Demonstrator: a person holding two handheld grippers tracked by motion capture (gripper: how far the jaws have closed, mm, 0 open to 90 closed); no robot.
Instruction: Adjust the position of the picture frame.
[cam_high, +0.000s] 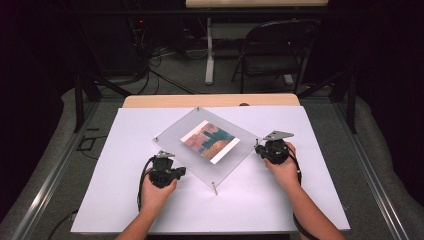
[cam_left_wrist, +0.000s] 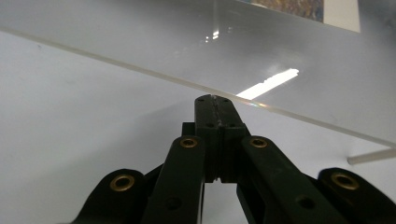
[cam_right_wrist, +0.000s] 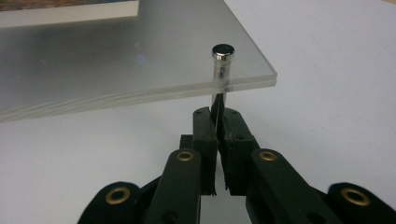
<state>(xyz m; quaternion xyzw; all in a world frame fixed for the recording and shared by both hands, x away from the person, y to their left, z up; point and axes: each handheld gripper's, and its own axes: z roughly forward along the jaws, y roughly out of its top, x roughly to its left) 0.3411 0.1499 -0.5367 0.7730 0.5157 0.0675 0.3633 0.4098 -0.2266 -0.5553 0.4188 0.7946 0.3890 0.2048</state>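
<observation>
A clear acrylic frame (cam_high: 175, 134) holding a colourful picture (cam_high: 210, 141) stands turned like a diamond on short metal pins over the white board (cam_high: 125, 200). My left gripper (cam_high: 181, 171) is shut and empty, its tips (cam_left_wrist: 215, 100) just under the frame's near left edge (cam_left_wrist: 140, 70). My right gripper (cam_high: 259, 148) is at the frame's right corner (cam_right_wrist: 252, 70). It is shut, with its tips (cam_right_wrist: 217, 114) right at the foot of the corner pin (cam_right_wrist: 221, 65). I cannot tell whether they touch the pin.
The frame's nearest pin (cam_high: 214, 187) stands between my two hands. The board lies on a wooden table (cam_high: 210, 100). Beyond it are a folding chair (cam_high: 272, 50), a table leg (cam_high: 209, 55) and floor cables (cam_high: 160, 75).
</observation>
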